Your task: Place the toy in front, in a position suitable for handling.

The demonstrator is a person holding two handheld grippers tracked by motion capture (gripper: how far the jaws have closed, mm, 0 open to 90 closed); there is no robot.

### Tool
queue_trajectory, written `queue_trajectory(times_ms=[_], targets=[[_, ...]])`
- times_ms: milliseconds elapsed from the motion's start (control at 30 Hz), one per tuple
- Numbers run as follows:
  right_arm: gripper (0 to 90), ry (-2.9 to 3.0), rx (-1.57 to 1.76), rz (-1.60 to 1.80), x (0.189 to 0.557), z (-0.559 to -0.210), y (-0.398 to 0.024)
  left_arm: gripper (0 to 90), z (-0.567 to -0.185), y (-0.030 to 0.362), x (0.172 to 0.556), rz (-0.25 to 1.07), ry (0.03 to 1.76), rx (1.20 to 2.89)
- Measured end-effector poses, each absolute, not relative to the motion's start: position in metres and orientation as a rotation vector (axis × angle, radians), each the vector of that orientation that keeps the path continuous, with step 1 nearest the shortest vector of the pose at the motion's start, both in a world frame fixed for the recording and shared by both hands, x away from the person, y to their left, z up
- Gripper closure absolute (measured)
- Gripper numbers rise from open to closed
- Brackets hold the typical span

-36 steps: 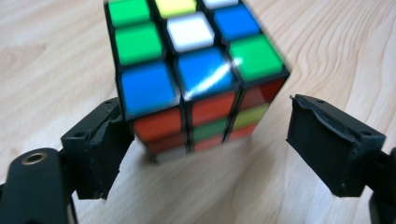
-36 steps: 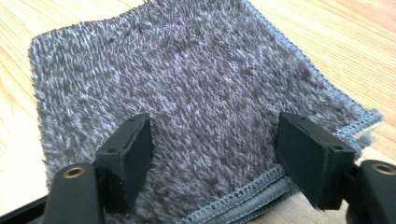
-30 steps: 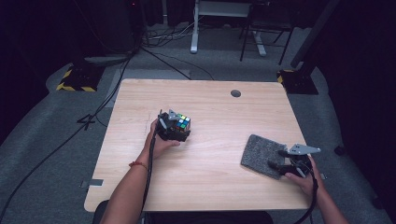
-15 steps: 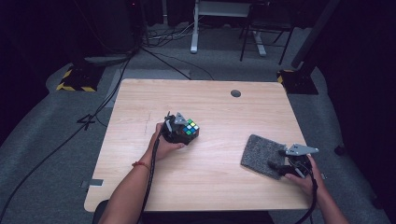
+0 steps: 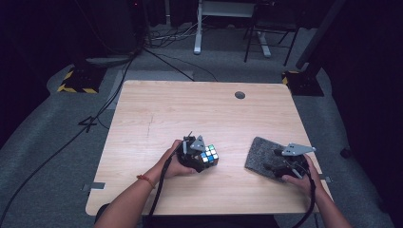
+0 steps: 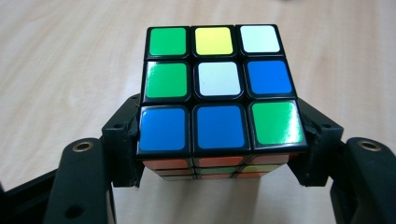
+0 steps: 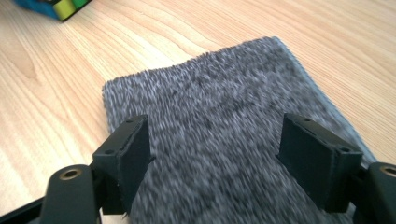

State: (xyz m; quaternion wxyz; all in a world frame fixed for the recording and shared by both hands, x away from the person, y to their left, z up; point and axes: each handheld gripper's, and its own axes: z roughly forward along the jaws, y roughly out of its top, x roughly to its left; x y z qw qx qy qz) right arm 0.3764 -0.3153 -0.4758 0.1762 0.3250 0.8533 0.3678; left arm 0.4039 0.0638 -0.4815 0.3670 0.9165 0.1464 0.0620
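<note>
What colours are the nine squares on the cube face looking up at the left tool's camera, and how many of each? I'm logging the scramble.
Top face of the cube, held between the jaws of the left tool:
Green: 3
Blue: 3
White: 2
Yellow: 1
Total: 9

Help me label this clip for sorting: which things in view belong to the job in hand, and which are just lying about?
In the job:
- puzzle cube, clamped in the left gripper
- grey cloth, under the open right gripper

Lying about:
- round grommet in the table
- cables on the floor
</note>
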Motion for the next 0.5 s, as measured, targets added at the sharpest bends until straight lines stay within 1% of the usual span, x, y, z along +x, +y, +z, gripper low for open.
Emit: queue_trajectory(times_ms=[100,167,200,267,333,400,500], targets=[[26.8,2.428,0.949,1.018,0.385,-0.481,-0.311,32.9,-0.482,0.063,0.391,0.129,0.34,2.369],[26.2,2.461,0.967,0.993,0.388,-0.486,-0.31,31.9,-0.484,0.062,0.384,0.154,0.345,2.381],[25.1,2.481,0.978,0.951,0.39,-0.489,-0.31,30.2,-0.486,0.061,0.38,0.157,0.359,2.392],[24.9,2.48,0.999,0.973,0.391,-0.492,-0.312,24.4,-0.489,0.063,0.373,0.138,0.376,2.4],[24.7,2.468,0.981,0.996,0.391,-0.495,-0.314,24.9,-0.489,0.067,0.368,0.138,0.381,2.394],[24.7,2.46,0.982,1.016,0.39,-0.497,-0.315,19.4,-0.49,0.069,0.366,0.154,0.401,2.386],[25.4,2.459,0.993,1.013,0.389,-0.497,-0.314,16.2,-0.493,0.069,0.365,0.175,0.435,2.394]])
